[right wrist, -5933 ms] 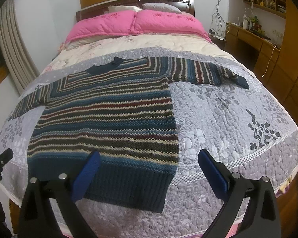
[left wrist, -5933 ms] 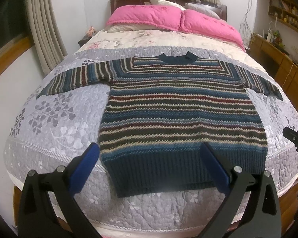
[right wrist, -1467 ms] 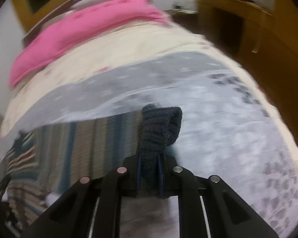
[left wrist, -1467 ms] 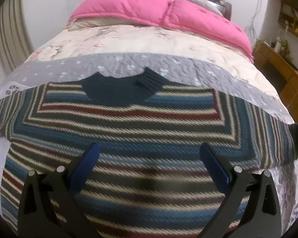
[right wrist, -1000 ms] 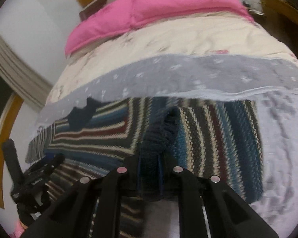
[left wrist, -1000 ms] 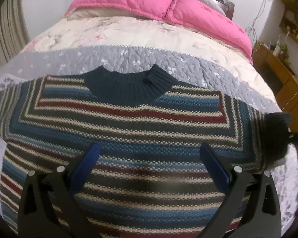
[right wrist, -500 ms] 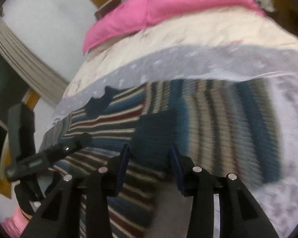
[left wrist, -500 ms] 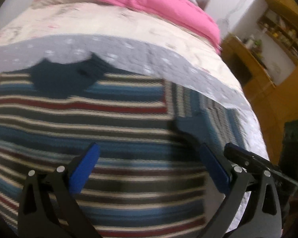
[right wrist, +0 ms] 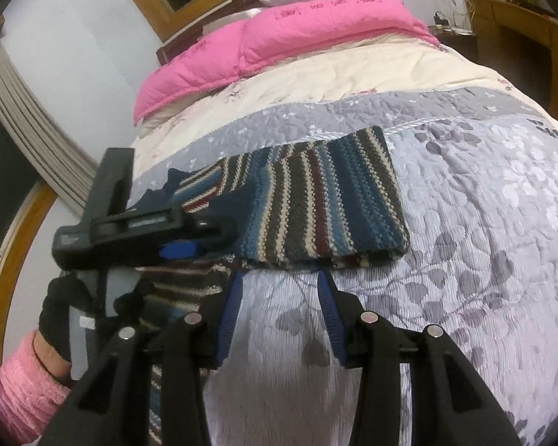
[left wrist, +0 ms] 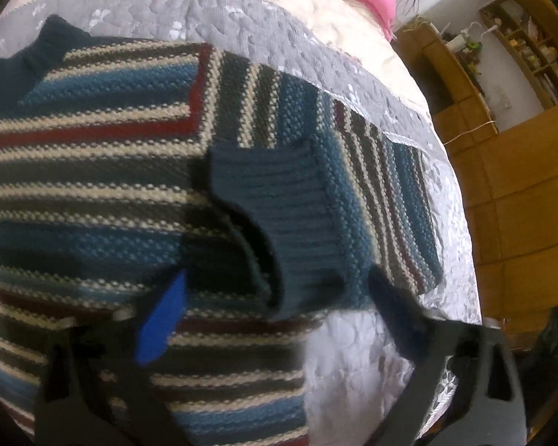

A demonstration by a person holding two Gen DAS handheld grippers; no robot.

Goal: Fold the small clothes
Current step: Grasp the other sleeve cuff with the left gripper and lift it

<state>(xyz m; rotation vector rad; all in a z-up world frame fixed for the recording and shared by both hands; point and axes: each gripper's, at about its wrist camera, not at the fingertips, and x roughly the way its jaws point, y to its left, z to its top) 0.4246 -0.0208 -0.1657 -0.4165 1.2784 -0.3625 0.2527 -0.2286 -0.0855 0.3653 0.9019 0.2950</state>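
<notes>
A striped knit sweater (left wrist: 93, 156) lies flat on the grey quilted bedspread (right wrist: 483, 223). Its right sleeve (right wrist: 316, 200) is folded inward over the chest, and the dark teal ribbed cuff (left wrist: 275, 200) rests near the middle. My left gripper (left wrist: 279, 297) hovers open low over the cuff, with a blue pad (left wrist: 163, 319) on either side and nothing pinched. It also shows from the side as the left gripper (right wrist: 219, 238) in the right wrist view. My right gripper (right wrist: 279, 297) is open and empty over bare quilt, just short of the sleeve's fold.
Pink pillows (right wrist: 279, 37) and a cream floral cover (right wrist: 353, 70) fill the head of the bed. Wooden cabinets and shelves (left wrist: 509, 141) stand past the bed's right side. A gloved hand with a pink sleeve (right wrist: 22, 394) holds the left gripper. Curtains (right wrist: 29, 111) hang at left.
My right gripper carried the cuff across onto the chest, opened, let it go and drew back off the sweater. My left gripper swung right and lower, over the laid-down cuff.
</notes>
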